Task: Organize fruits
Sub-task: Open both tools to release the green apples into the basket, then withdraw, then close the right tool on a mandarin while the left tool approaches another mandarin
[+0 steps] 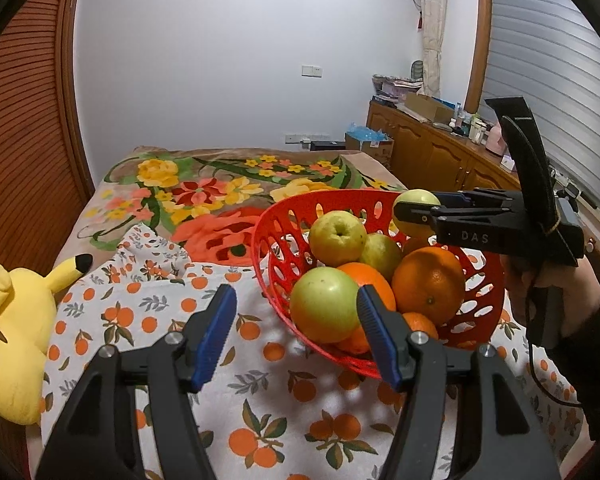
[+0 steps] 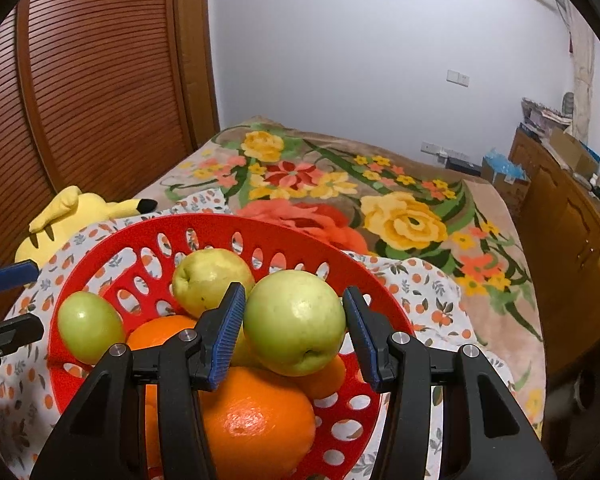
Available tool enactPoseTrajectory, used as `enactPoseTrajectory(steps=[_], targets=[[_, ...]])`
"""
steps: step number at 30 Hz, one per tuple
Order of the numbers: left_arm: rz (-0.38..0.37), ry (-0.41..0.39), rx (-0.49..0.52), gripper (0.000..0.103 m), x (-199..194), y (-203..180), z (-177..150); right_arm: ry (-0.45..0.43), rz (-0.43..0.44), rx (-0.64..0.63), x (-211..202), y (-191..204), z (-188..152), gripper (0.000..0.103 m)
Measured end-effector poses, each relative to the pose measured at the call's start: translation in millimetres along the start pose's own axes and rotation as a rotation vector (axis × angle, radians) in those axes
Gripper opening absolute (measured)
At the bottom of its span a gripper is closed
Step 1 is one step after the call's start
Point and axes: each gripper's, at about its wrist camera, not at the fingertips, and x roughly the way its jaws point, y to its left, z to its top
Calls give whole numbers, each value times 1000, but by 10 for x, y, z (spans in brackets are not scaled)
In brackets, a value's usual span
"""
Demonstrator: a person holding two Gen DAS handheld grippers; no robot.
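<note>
Fruit is piled in a red perforated basket [image 2: 220, 226] that sits on an orange-print cloth [image 1: 260, 412] spread over a bed with a floral blanket [image 1: 204, 188]. Seen from the right wrist, the right tool [image 2: 294, 322] is clenched on a green apple [image 2: 294, 322], its blue pads [image 2: 228, 334] pressing both sides of the fruit above the pile, toward the basket's 4 o'clock side. Beneath that apple lies a large orange [image 2: 256, 420]; another green apple [image 2: 90, 328] rests at the basket's 9 o'clock edge, and a yellow-green apple [image 2: 210, 280] sits toward 12 o'clock. From the left wrist, the left tool [image 1: 296, 332] stands released, its jaws spread with nothing between the pads; its right pad [image 1: 374, 332] shows in front of the basket's near rim, the left pad over the cloth. In that view the right tool appears at 3 o'clock, gripped by a hand [image 1: 548, 292] in a dark sleeve. A yellow plush toy [image 1: 12, 340] lies on the bed at 9 o'clock, beside the cloth.
</note>
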Motion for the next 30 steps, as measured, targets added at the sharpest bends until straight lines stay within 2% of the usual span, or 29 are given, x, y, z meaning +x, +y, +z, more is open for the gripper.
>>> enactPoseTrajectory(steps=[6, 12, 22, 30], targets=[[0, -8, 6, 63, -103, -70, -56, -37, 5, -7, -157, 48, -4, 52], [-15, -17, 16, 63, -226, -179, -116, -81, 18, 7, -543, 42, -83, 52], [-35, -31, 36, 63, -471, -404, -294, -139, 24, 38, -1281, 159, -597, 64], [-39, -28, 43, 63, -670, -598, -562, -130, 4, 75, -1533, 143, -979, 65]])
